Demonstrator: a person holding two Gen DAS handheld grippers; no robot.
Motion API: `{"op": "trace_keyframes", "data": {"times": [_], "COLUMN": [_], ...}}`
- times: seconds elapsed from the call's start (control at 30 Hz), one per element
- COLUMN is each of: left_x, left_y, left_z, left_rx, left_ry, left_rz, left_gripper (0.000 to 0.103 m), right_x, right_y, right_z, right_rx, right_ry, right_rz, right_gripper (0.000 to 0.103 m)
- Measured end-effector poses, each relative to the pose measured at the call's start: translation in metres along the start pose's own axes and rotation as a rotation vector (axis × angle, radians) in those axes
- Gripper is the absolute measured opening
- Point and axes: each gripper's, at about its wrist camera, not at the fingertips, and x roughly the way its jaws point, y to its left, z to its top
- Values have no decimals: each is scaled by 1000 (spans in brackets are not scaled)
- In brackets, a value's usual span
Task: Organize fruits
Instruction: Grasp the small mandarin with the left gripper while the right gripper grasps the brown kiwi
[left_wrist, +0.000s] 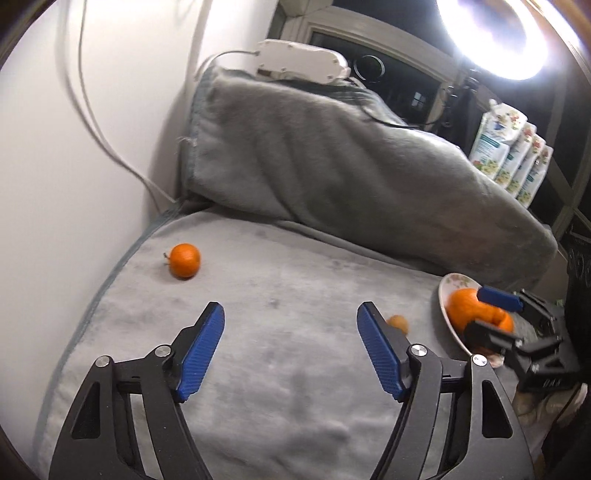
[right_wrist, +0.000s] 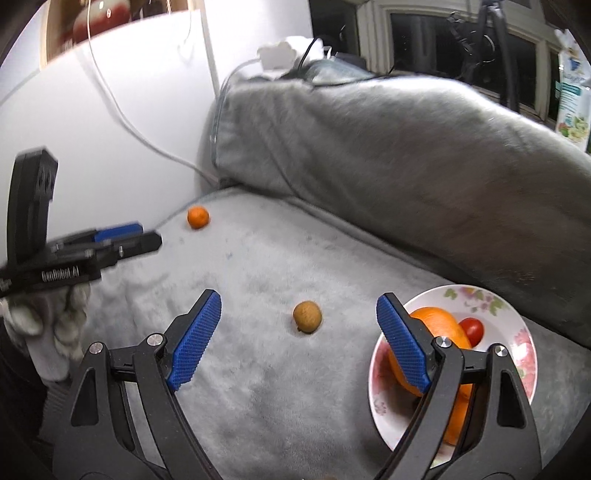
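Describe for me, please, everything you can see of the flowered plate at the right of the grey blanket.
The plate is round, white and glossy, like glazed ceramic, with pink flowers and green leaves printed around its rim. It lies flat on the grey blanket, at the foot of the covered cushion. It holds large orange fruit and a small red tomato, which lies against the orange fruit. The right gripper's finger hides part of the plate in the right wrist view; whether it touches the plate cannot be told.

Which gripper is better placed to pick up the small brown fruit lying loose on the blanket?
Right, probably. The right gripper is open with the small brown fruit just ahead, centred. From the left gripper, it sits off-centre behind one finger.
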Motion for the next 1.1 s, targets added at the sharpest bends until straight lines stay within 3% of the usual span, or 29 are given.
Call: {"op": "trace_keyframes", "data": {"times": [0.37,0.53,0.63,0.83,1.1], "left_x": [38,62,72,87,97], "left_y": [54,71,75,82,86], "left_z": [18,24,27,32,33], "left_rx": [-84,-100,-102,-106,-95], "left_ry": [29,55,63,78,91], "left_rz": [88,113,126,140,150], "left_gripper": [61,56,55,51,48], "right_x": [44,56,61,68,85], "right_y": [2,3,5,8,14], "right_z": [-8,-7,-6,-5,0], "right_rx": [-47,-68,-82,-115,-187], "right_ry": [132,156,170,184,253], "right_rz": [13,6,12,3,-29], "right_gripper": [70,67,59,58,48]}}
